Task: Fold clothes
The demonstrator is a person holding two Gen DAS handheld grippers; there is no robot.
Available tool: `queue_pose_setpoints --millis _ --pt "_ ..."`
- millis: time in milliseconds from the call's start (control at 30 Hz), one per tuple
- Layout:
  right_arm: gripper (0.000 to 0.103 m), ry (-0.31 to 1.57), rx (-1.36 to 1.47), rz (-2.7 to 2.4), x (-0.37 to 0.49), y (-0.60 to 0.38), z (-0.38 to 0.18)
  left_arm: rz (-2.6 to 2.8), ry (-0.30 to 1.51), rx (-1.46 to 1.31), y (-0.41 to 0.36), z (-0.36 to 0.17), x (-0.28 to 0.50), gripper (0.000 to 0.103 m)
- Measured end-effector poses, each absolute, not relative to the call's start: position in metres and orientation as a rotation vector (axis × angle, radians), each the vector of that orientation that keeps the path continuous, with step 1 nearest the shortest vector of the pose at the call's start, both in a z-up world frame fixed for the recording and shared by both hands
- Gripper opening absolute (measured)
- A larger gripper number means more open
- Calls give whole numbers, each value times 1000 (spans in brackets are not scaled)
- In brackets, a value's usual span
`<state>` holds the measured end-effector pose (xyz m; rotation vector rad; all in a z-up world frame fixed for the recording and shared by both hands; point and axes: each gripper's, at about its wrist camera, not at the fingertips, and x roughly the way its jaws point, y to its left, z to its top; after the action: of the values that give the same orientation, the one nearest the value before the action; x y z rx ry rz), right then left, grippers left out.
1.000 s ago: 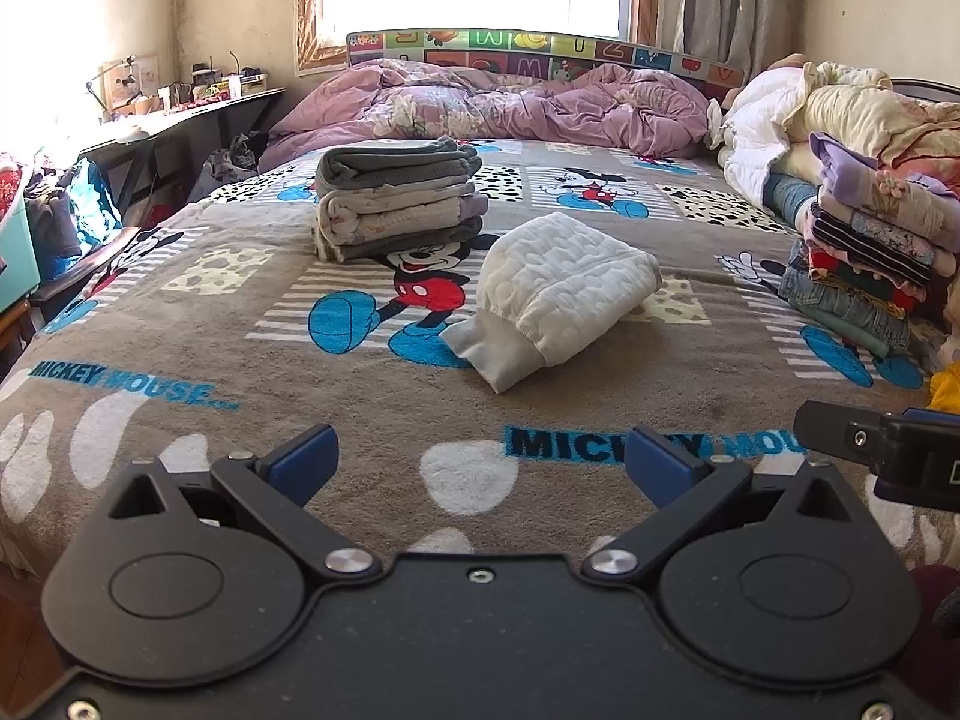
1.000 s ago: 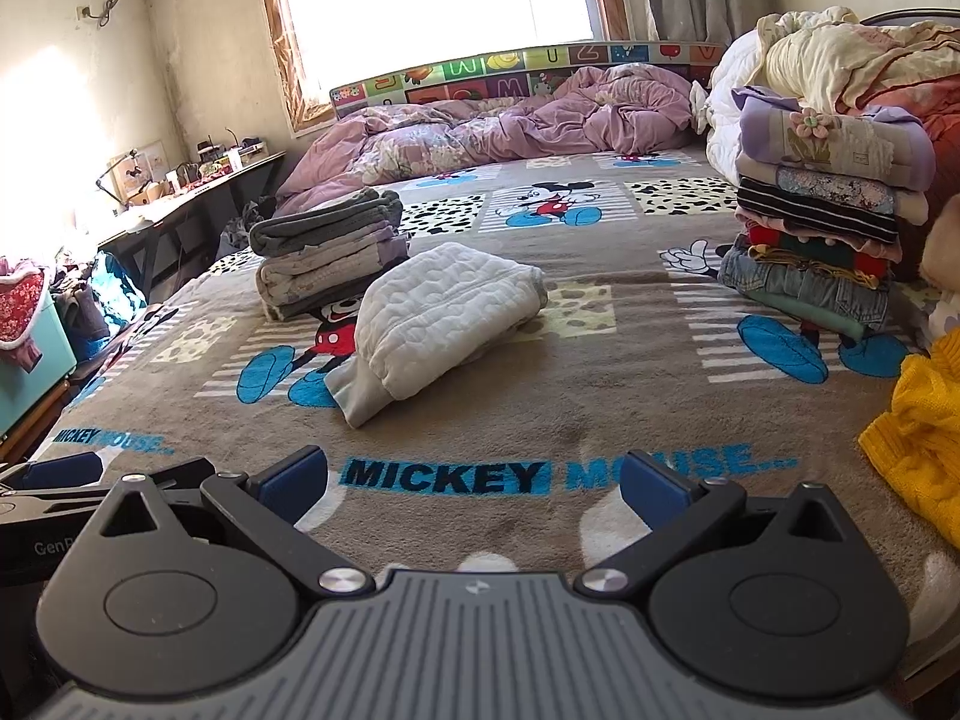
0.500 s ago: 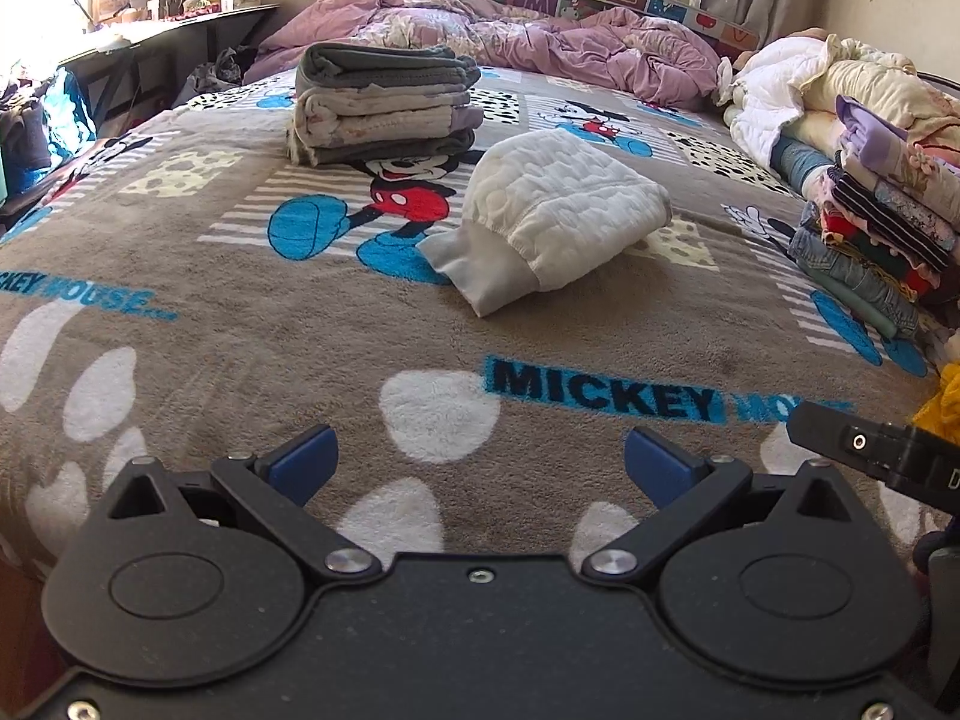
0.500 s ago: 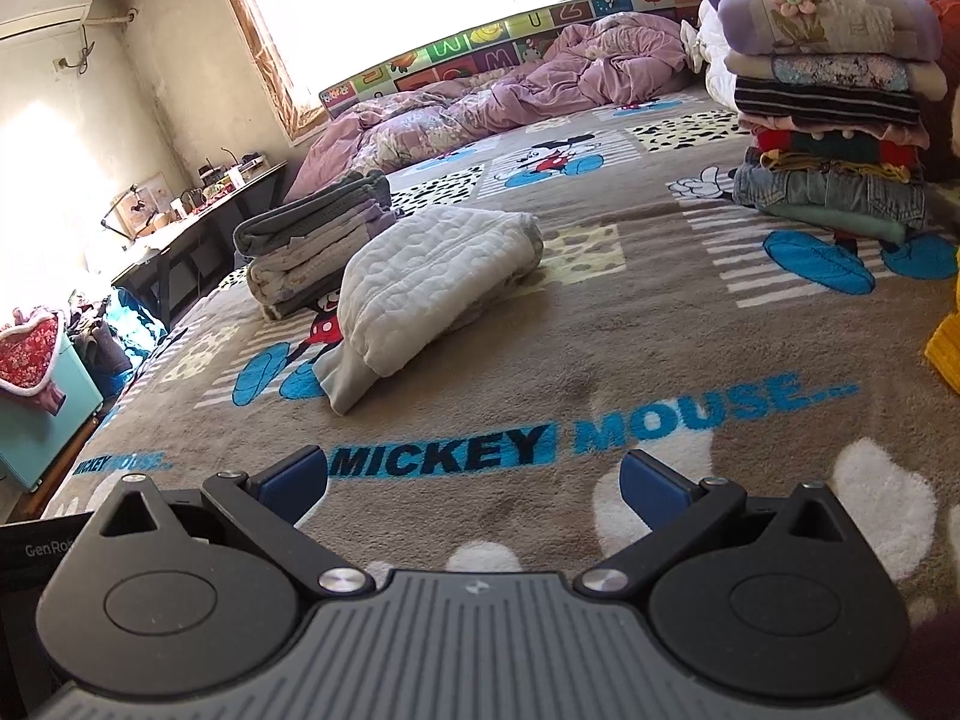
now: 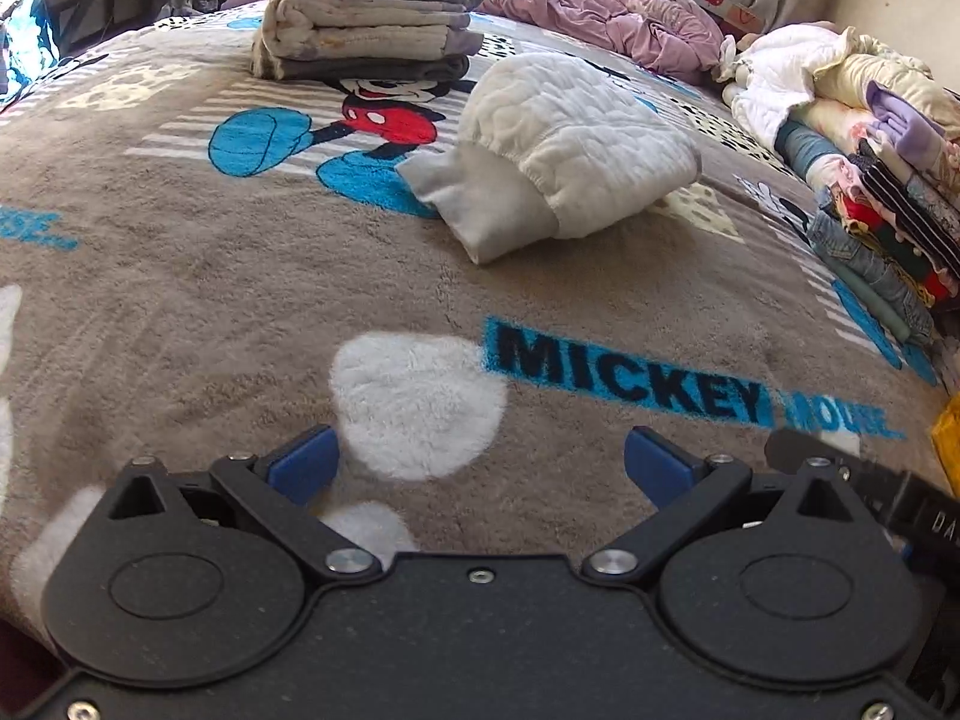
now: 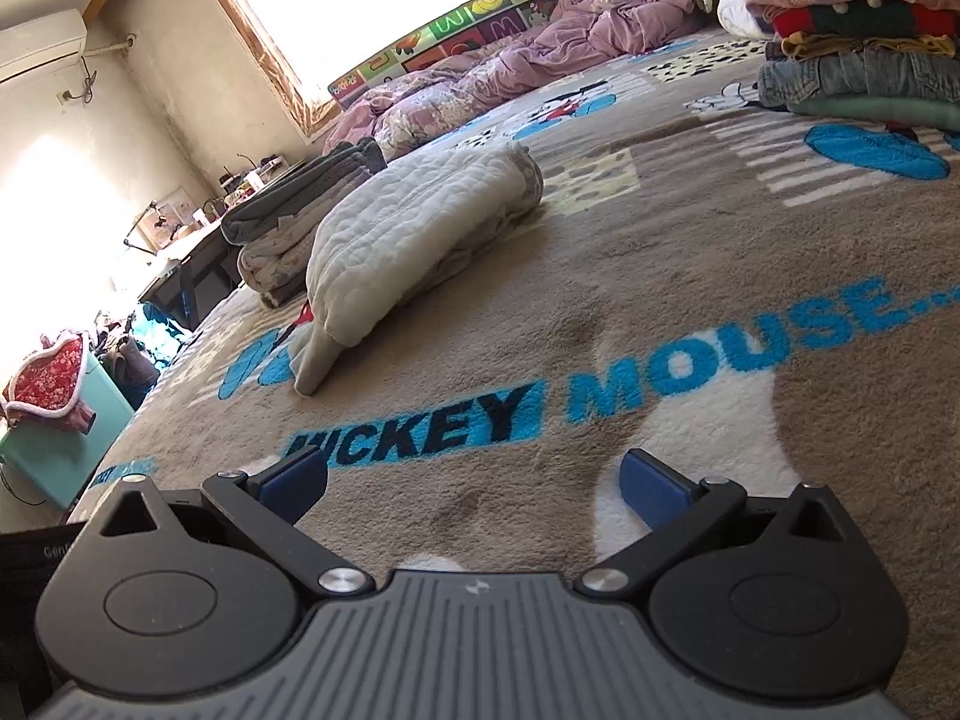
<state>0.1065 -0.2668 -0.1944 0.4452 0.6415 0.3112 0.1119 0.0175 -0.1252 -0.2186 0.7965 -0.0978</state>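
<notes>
A folded white quilted garment [image 5: 570, 144] lies on the brown Mickey Mouse blanket [image 5: 210, 300], its grey cuff end toward me; it also shows in the right wrist view [image 6: 414, 228]. Behind it sits a stack of folded grey and beige clothes [image 5: 366, 18] [image 6: 282, 234]. My left gripper [image 5: 480, 462] is open and empty, low over the blanket short of the garment. My right gripper [image 6: 474, 480] is open and empty, low over the "MICKEY MOUSE" lettering [image 6: 600, 390].
A tall pile of folded clothes [image 5: 888, 204] [image 6: 858, 48] stands at the bed's right side. A crumpled purple duvet [image 5: 606, 6] lies at the head. A desk [image 6: 186, 264] and a teal box [image 6: 60, 450] stand left of the bed. A yellow garment [image 5: 948, 438] peeks in at right.
Both grippers have moved forward and dropped lower toward the blanket, so the white garment and the stack look closer. Both stay open.
</notes>
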Motion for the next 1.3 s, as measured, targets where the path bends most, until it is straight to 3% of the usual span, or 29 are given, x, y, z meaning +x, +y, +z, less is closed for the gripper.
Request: queue_pose_setpoints --millis 167,333,500,567,600,700,1067,1300 --pt "103 641 413 325 110 -263 -201 -74 753 -336 33 -124 153 98" --pt "103 618 545 345 113 -279 -206 -72 733 -407 38 -124 192 78" --pt "103 613 518 351 115 -275 -205 -61 734 -414 32 -130 221 70" --pt "103 611 514 351 115 -274 -205 -67 721 -418 32 -131 226 50" --pt "103 611 519 352 116 -275 -205 -79 716 -430 31 -130 226 25" --pt "103 611 535 354 116 -277 -205 -87 698 -421 30 -124 223 8" --pt "103 593 548 359 110 -279 -198 -292 451 -215 2 -44 151 4" --pt "103 441 563 349 89 -293 -173 -466 278 -92 -20 19 91 2"
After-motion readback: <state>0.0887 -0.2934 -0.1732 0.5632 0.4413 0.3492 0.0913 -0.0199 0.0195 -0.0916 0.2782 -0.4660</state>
